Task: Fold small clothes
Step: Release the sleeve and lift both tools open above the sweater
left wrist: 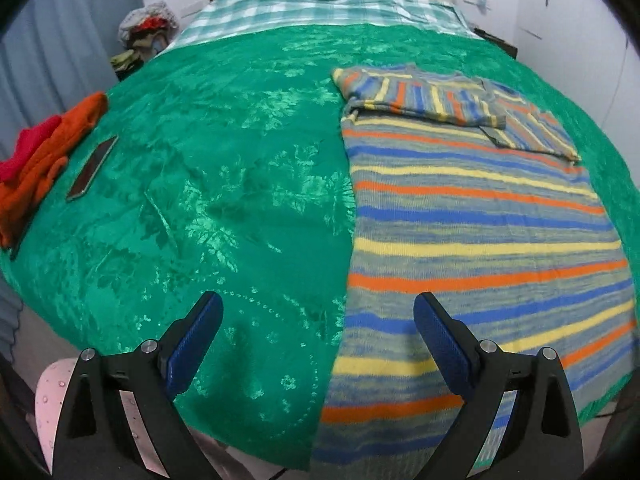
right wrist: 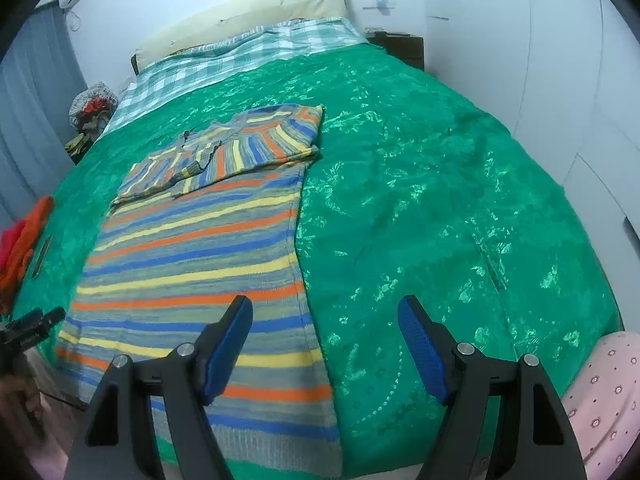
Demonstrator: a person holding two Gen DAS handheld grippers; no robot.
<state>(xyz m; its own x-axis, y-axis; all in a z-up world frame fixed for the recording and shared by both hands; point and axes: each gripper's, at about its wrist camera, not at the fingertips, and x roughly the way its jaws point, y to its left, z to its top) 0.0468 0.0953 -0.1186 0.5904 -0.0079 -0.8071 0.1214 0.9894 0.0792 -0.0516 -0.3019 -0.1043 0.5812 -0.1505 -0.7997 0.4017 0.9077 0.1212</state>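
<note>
the striped knit sweater (left wrist: 472,216) lies flat on the green bedspread (left wrist: 224,184), its sleeves already folded across the chest at about 12 o'clock from its hem. by my judgement the lengthwise fold is left to do. the left gripper (left wrist: 318,320) and right gripper (right wrist: 326,320) both hover spread wide and empty over the near hem at 6 o'clock.

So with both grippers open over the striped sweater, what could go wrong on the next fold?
1. The sleeves lie loosely folded across the striped sweater; lifting the hem could slide them out of place.
2. Both the left gripper and right gripper straddle a sweater edge, so the fingers might pinch the green bedspread too.
3. Its hem hangs over the bed edge and might slip off.
</note>
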